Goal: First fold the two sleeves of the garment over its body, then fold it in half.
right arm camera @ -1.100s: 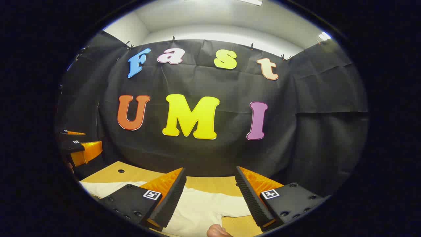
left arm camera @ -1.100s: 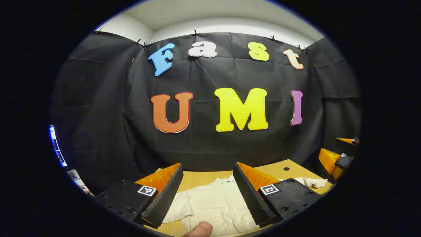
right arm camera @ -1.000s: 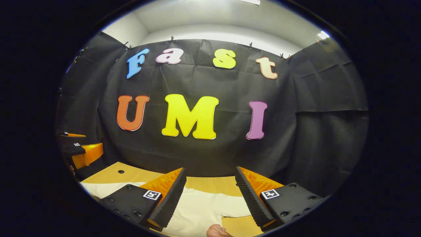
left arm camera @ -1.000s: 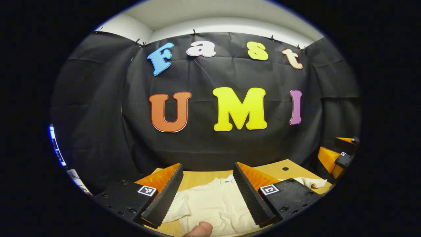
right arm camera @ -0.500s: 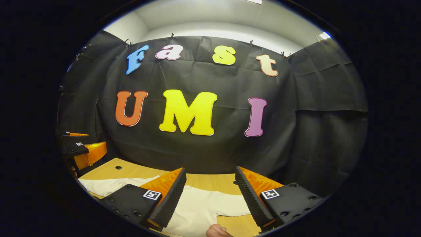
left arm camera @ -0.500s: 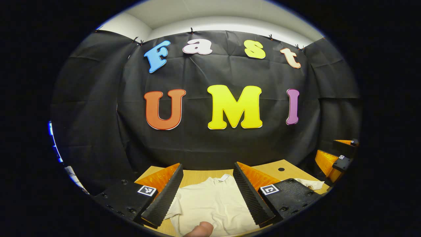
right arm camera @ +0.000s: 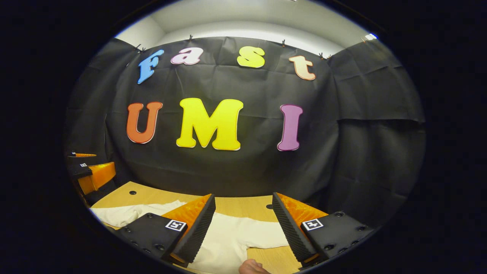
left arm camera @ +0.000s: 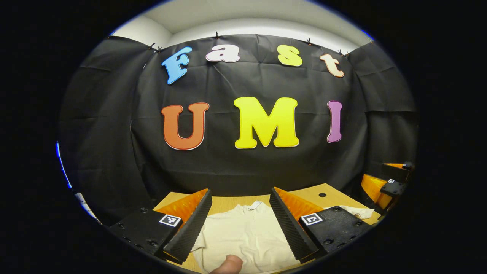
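Observation:
A cream short-sleeved garment (left arm camera: pixel 243 236) lies flat on the wooden table (left arm camera: pixel 335 198), its collar toward the back wall. My left gripper (left arm camera: pixel 239 224) hovers open above the garment's body, holding nothing. In the right gripper view, the garment's right sleeve (right arm camera: pixel 262 236) stretches out between the fingers of my right gripper (right arm camera: pixel 243 228), which is open and holds nothing. The other sleeve (right arm camera: pixel 125 214) lies at the left of that view. The right gripper (left arm camera: pixel 388 182) shows at the far right of the left gripper view, and the left gripper (right arm camera: pixel 91 171) at the far left of the right gripper view.
The black cloth wall stands close behind the table. Small round holes (left arm camera: pixel 322 195) (right arm camera: pixel 132 192) mark the tabletop near its far corners. A fingertip (left arm camera: pixel 226 264) shows at the bottom edge of the left gripper view, another fingertip (right arm camera: pixel 251 267) in the right gripper view.
Both grippers have tipped slightly downward and turned a little to the right, so more of the table and garment shows. Both stay open.

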The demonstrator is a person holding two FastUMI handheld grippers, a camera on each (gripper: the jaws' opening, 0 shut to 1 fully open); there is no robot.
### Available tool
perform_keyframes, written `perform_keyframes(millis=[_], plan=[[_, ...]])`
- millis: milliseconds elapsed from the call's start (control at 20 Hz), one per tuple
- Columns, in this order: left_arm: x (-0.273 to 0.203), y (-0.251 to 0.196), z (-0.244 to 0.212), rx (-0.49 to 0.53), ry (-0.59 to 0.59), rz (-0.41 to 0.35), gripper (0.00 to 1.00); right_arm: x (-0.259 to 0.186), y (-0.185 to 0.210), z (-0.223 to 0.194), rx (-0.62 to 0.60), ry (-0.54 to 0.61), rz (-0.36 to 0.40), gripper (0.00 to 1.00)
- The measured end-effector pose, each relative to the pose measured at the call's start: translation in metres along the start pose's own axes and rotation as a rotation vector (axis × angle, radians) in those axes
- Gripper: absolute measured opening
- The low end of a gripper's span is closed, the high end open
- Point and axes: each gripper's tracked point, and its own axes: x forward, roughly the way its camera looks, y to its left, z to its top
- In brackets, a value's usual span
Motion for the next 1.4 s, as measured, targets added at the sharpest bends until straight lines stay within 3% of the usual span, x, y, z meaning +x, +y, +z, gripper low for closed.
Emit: perform_keyframes(millis=[400, 650, 800, 1100, 1400], plan=[[0.003, -0.023, -0.001, 0.044, 0.004, -0.017, 0.98, 0.055, -0.147, -0.071, -0.019, 0.108, -0.286, 0.94], [0.010, -0.030, -0.013, 0.045, 0.053, 0.011, 0.98, 0.075, -0.249, -0.160, 0.010, 0.293, -0.467, 0.95], [0.014, -0.033, -0.016, 0.064, 0.074, 0.046, 0.98, 0.081, -0.295, -0.218, 0.080, 0.417, -0.535, 0.95], [0.023, -0.044, -0.026, 0.083, 0.124, 0.089, 0.98, 0.097, -0.338, -0.309, 0.218, 0.658, -0.656, 0.95], [0.026, -0.059, -0.040, 0.098, 0.170, 0.143, 0.98, 0.100, -0.347, -0.320, 0.326, 0.789, -0.641, 0.94]])
